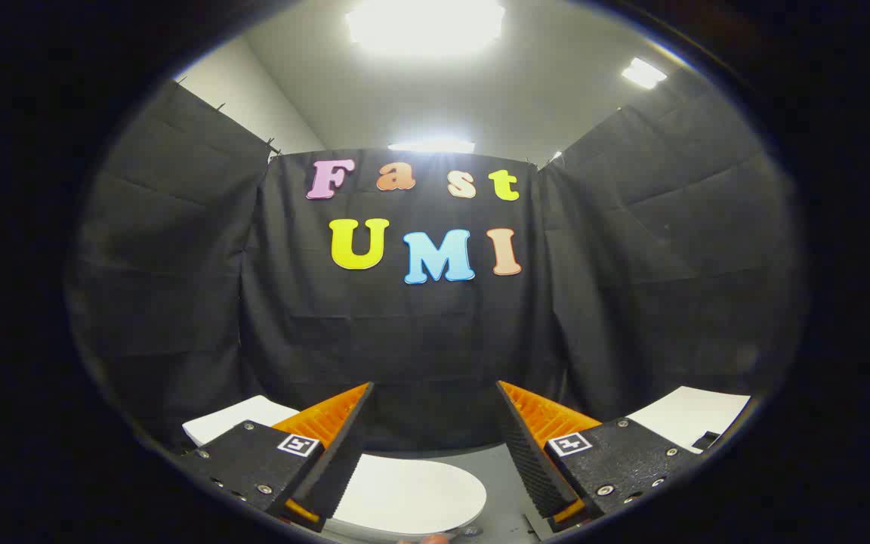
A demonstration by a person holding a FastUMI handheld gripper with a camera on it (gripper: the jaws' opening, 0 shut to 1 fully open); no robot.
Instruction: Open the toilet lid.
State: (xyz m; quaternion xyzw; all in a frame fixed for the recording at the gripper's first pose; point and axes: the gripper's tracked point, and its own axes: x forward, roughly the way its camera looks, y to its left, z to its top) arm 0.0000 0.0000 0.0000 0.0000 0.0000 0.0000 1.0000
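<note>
The claw point(435, 446) hangs spread above the shut lid point(405, 495), low centre; it should drop to the lid's front edge and hook under.

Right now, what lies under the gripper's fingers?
Below the open gripper, apart from its fingers, lies the white toilet lid, apparently closed, on a grey floor. The left finger covers the lid's near side; whatever sits beneath the lid is hidden.

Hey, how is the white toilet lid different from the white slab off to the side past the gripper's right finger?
The toilet lid has a rounded, oval edge; the white slab has straight edges and a corner. The toilet lid lies low between the open gripper's fingers, partly hidden by the left one; the white slab sits higher and outside the right finger. Both are white, flat and roughly level. Neither is touched.
</note>
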